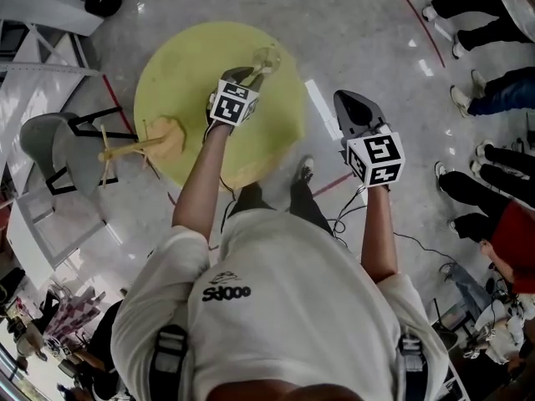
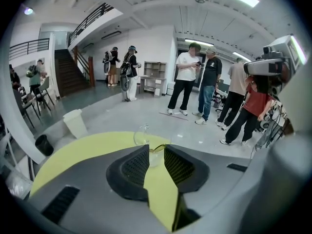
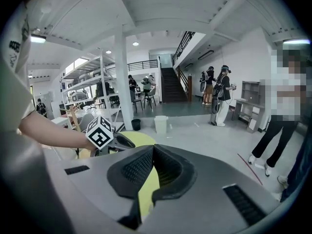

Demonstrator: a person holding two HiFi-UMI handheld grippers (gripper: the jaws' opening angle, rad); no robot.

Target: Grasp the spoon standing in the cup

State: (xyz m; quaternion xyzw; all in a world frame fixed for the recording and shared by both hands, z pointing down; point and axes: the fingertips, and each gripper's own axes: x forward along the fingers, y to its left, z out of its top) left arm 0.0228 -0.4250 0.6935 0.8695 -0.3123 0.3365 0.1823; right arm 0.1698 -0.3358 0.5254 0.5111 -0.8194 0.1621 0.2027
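A clear glass cup (image 1: 267, 57) stands near the far edge of a round yellow table (image 1: 192, 65). In the left gripper view the cup (image 2: 142, 136) sits just beyond the jaw tips. A thin olive spoon (image 2: 158, 148) leans out of it and crosses the gap between them. My left gripper (image 1: 249, 78) reaches over the table to the cup. Its jaws stand apart around the spoon handle (image 2: 156, 152). My right gripper (image 1: 349, 103) hangs off the table's right side above the floor. Its jaw tips meet (image 3: 152, 150) with nothing between them.
A yellow wooden stand (image 1: 155, 143) rests on the table's left edge, beside a grey chair (image 1: 50, 149). Several people stand to the right (image 1: 493, 90) and beyond the table (image 2: 187, 77). A white bin (image 2: 75, 123) stands on the floor past the table.
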